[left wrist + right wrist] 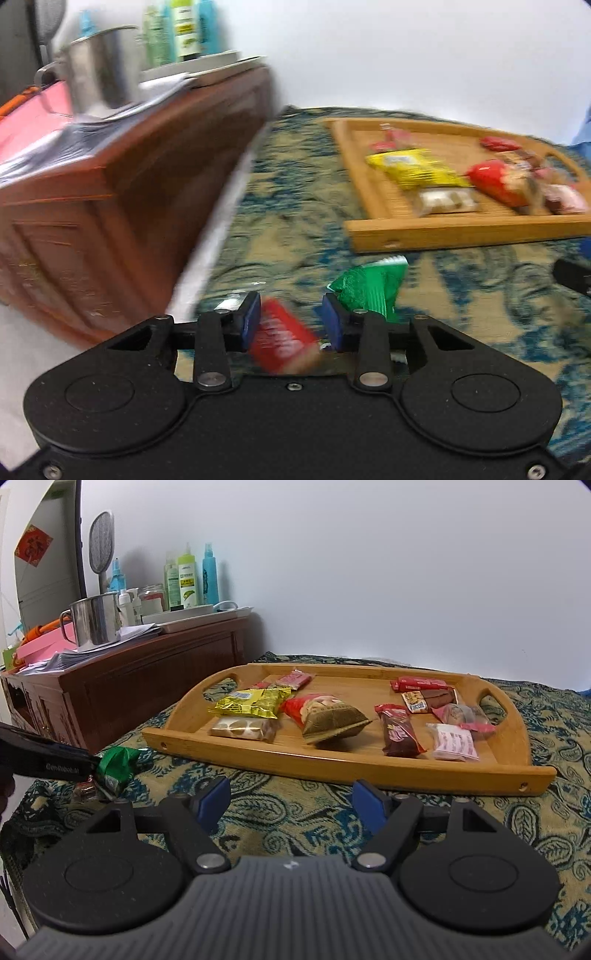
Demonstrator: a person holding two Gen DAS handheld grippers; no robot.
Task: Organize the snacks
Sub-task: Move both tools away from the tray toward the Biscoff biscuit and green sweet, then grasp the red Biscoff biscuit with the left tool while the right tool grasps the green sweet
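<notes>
left wrist view, blurred by motion: at far left a brown wooden cabinet (pixel 122 192) carries a steel mug (pixel 99 70) and bottles; low in the middle the left hand-held gripper (pixel 290 323) has its blue pads apart, a red snack packet (pixel 282 341) lying between them — whether either pad touches it cannot be told through the blur. just right of the right pad a green snack packet (pixel 369 288) lies on the patterned cloth (pixel 295 192), near the front rim of the wooden tray (pixel 461 230), which holds a yellow packet (pixel 417 168) and further red and pale packets at right. right wrist view, sharp: at far left the other tool's dark body reaches in beside the green packet (pixel 114 762) on the cloth; the cabinet (pixel 147 675) with the mug (pixel 94 618) stands behind. the right hand-held gripper (pixel 291 803) hangs over the cloth with its pads spread wide, nothing between them — near the tray's (pixel 332 762) front rim. inside the tray, from left, a yellow packet (pixel 251 701), a clear biscuit pack (pixel 243 729), a red-and-gold bag (pixel 325 714), a dark red bar (pixel 399 731) and a pink-white packet (pixel 456 742).
</notes>
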